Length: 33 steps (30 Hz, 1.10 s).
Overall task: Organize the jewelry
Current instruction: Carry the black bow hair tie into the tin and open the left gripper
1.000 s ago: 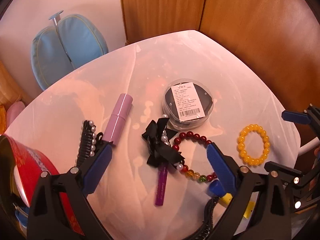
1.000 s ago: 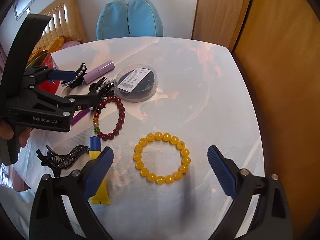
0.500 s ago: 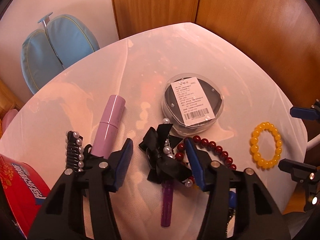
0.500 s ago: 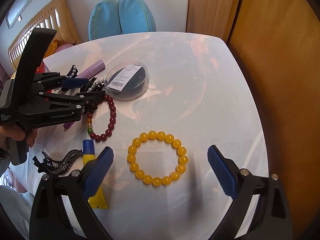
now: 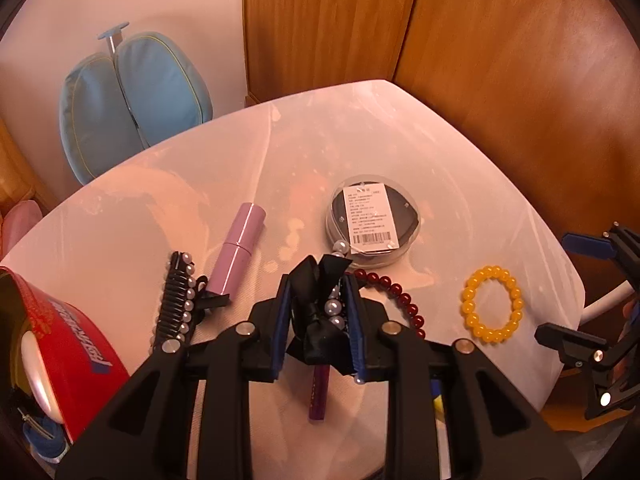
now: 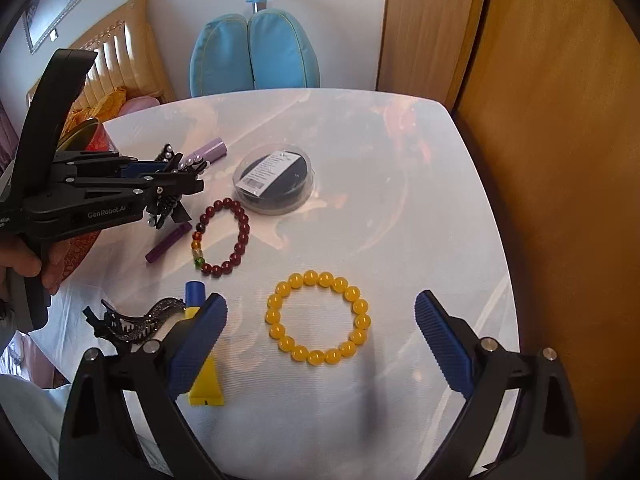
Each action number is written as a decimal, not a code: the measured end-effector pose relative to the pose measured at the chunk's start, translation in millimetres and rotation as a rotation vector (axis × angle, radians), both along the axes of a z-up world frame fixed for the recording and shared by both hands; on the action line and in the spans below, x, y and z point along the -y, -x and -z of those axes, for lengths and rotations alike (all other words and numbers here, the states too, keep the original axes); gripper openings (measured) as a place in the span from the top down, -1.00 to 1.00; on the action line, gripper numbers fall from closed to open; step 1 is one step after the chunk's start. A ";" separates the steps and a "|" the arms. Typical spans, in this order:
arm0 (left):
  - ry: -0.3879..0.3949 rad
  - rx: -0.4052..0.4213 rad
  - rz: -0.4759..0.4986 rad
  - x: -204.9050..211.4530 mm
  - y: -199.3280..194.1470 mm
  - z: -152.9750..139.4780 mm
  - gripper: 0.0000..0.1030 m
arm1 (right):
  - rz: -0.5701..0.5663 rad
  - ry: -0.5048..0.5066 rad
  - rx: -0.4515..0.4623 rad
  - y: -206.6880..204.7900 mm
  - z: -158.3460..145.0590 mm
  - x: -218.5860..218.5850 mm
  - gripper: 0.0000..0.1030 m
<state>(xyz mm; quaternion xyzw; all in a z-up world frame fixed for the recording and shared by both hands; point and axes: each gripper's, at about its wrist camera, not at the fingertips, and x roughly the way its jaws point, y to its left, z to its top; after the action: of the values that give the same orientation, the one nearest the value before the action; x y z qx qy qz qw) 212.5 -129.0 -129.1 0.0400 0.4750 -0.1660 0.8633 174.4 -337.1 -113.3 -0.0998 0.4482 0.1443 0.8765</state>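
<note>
The left gripper (image 5: 318, 320) is pinching the black bow clip (image 5: 320, 320) between nearly closed fingers, low over the table (image 5: 360, 140), apparently lifted. The right gripper (image 6: 316, 336) is hovering wide open and empty around the yellow bracelet (image 6: 318, 318). The red bracelet (image 6: 224, 238), pearl comb (image 5: 176, 300) and claw clip (image 6: 132, 322) are lying loose; sorting is barely starting, presumably toward the red tin (image 5: 68, 344).
</note>
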 end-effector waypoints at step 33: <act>-0.022 0.055 -0.439 -299.3 105.8 -39.7 0.47 | -0.530 -0.089 0.026 34.4 -27.6 -303.4 -0.87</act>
<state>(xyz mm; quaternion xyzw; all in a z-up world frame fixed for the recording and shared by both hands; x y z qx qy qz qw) 106.7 170.3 -89.4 -0.0504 0.4505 0.0321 0.8908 140.0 -33.7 -85.7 -0.1767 0.3882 0.3871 0.8175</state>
